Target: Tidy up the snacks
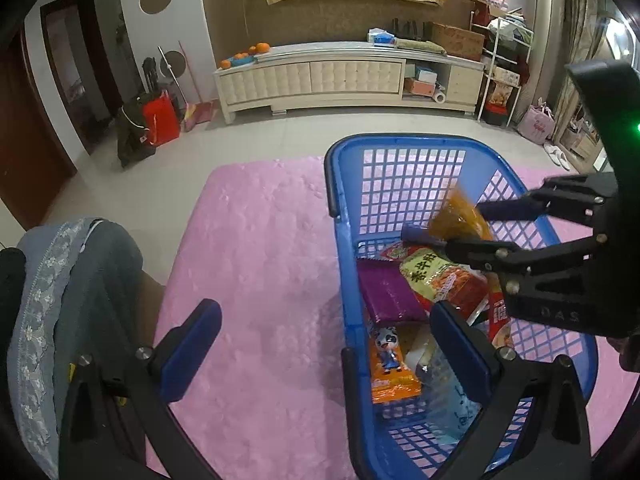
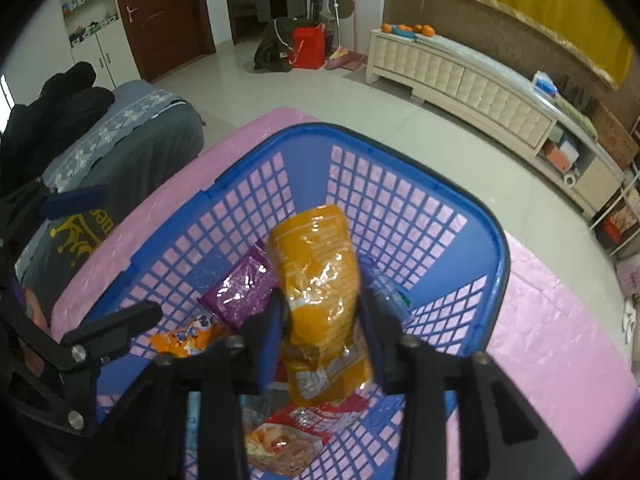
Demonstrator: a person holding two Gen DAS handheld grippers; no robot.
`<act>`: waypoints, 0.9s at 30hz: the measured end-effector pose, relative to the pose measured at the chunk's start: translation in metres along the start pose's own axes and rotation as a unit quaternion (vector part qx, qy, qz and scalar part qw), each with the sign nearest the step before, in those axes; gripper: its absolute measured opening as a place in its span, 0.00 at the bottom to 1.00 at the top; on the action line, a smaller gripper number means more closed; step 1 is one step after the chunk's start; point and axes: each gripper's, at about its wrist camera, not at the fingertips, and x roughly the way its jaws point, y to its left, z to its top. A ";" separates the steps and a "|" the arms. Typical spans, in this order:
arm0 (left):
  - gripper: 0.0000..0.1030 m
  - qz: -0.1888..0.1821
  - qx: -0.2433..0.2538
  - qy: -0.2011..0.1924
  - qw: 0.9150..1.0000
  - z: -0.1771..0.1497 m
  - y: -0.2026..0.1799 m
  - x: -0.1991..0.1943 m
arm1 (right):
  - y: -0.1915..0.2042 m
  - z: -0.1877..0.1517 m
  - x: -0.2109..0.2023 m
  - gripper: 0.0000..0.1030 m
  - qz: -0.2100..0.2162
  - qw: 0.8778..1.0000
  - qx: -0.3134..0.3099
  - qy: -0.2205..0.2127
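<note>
A blue plastic basket (image 1: 344, 240) (image 2: 496, 248) stands on a pink rug (image 1: 260, 280). Inside lie a purple packet (image 1: 388, 296) (image 2: 240, 292), a green-and-red packet (image 1: 440, 276), an orange cartoon packet (image 1: 392, 364) (image 2: 188, 336) and a red noodle packet (image 2: 288, 436). My right gripper (image 2: 322, 332) (image 1: 442, 220) hangs over the basket. An orange snack packet (image 2: 320, 280) (image 1: 460, 222) stands upright between its pads, with thin gaps on both sides. My left gripper (image 1: 326, 352) (image 2: 128, 254) is wide open and empty, straddling the basket's left wall.
A grey seat with a lace-edged cover (image 1: 60, 300) (image 2: 132, 132) stands left of the rug. Dark clothing (image 2: 52, 112) lies on it. A cream low cabinet (image 1: 320, 76) runs along the far wall, and a red bag (image 1: 160, 120) sits near the door.
</note>
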 end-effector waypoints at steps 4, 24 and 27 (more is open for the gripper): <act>1.00 -0.003 0.002 -0.002 1.000 -0.004 -0.002 -0.004 | 0.006 -0.007 -0.008 0.88 -0.024 0.999 -0.036 -0.033; 1.00 -0.035 -0.043 -0.065 0.996 -0.037 -0.028 -0.074 | -0.016 -0.066 -0.104 1.00 -0.065 0.990 0.070 -0.103; 1.00 -0.022 -0.050 -0.096 0.994 -0.050 -0.038 -0.101 | -0.014 -0.084 -0.131 1.00 -0.070 0.983 0.104 -0.135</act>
